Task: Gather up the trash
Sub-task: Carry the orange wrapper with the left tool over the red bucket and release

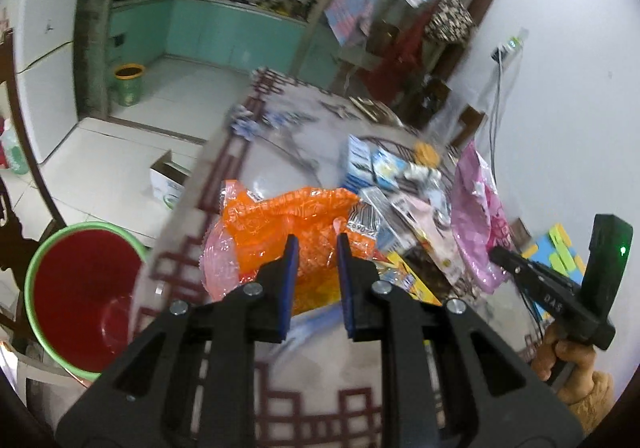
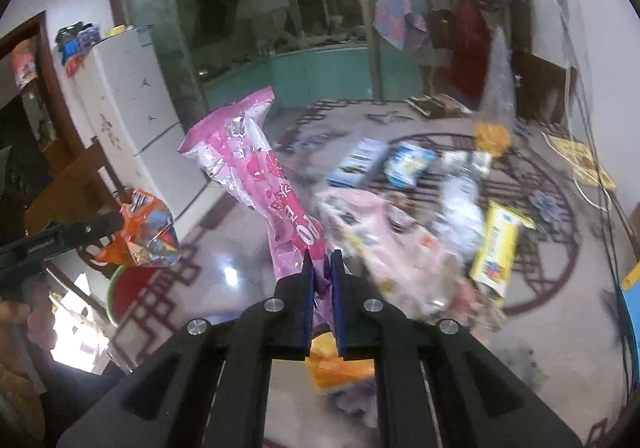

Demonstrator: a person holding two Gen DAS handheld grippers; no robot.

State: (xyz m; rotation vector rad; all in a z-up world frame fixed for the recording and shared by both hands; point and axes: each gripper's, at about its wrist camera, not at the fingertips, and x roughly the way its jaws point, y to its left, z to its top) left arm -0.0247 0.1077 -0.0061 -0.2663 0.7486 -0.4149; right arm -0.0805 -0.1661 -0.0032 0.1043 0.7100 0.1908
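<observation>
My left gripper (image 1: 317,244) is shut on a crumpled orange plastic wrapper (image 1: 296,216), lifted over the table's left edge. In the right wrist view the same wrapper (image 2: 144,232) hangs from the left gripper (image 2: 114,222) above a red bin with a green rim (image 2: 124,288). That bin (image 1: 80,288) stands below and left of the table. My right gripper (image 2: 322,260) is shut on the lower end of a long pink foil wrapper (image 2: 256,168), which stands up from the jaws. From the left wrist view, the right gripper (image 1: 496,252) holds the pink wrapper (image 1: 476,216) at the right.
On the patterned table (image 2: 224,256) lies a pile of litter: a yellow box (image 2: 496,244), blue-white cartons (image 2: 408,164), a pale pink pack (image 2: 384,240). A cardboard box (image 1: 168,180) and a green bin (image 1: 128,84) stand on the floor. Cables (image 2: 580,128) run along the right wall.
</observation>
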